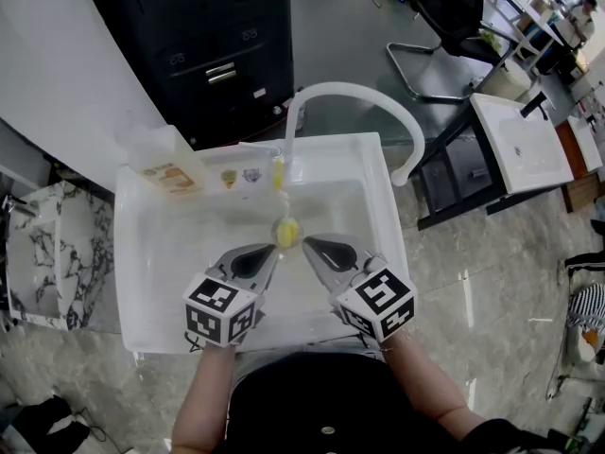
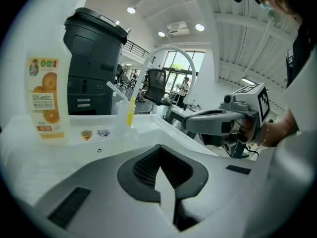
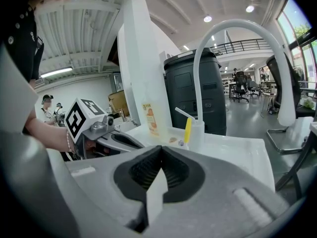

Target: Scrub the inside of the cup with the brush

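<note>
The clear cup [image 3: 199, 137] is parked on the back ledge of the sink [image 1: 388, 225], upper middle of the head view, with the yellow-handled brush [image 3: 187, 129] standing in it, right next to the base of the white faucet [image 1: 369, 96]. Both grippers hang lower in the frame over the basin, not touching the cup. The left gripper [image 1: 271, 253] and right gripper [image 1: 310, 246] both have their jaws fully closed, so 2 empty grippers. The soap bottle [image 1: 168, 170] is at the upper left.

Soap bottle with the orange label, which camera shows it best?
The left gripper view: the soap bottle stands large and side-on, label facing the camera. The right gripper view shows it small and distant; the head view shows it from above.
</note>
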Tool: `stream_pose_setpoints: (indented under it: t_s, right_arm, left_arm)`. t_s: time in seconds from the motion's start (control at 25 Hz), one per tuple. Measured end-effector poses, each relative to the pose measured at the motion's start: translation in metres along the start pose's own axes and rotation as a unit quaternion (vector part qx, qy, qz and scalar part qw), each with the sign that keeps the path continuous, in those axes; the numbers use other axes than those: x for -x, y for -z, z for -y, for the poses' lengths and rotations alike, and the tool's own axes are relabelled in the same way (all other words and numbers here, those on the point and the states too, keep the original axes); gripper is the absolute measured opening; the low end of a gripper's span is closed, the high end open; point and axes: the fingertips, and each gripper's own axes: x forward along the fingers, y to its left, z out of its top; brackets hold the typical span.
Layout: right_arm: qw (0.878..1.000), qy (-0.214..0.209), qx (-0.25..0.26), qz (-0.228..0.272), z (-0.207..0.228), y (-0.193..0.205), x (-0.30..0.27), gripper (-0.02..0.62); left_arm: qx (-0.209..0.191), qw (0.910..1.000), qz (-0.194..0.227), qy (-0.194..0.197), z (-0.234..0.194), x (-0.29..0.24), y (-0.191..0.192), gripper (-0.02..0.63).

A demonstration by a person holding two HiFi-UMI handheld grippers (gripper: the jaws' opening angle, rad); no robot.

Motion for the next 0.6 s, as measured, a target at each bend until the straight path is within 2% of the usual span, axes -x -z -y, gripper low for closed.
stream_pose_setpoints:
  t_s: [0.6]
  right_arm:
    - [1.000,-0.005,-0.014,-0.016,-0.005,0.013,0.000,-0.003]
  left_arm:
    - [0.001,0.9997,-0.017,0.017,0.004,-0.003,0.006,0.015]
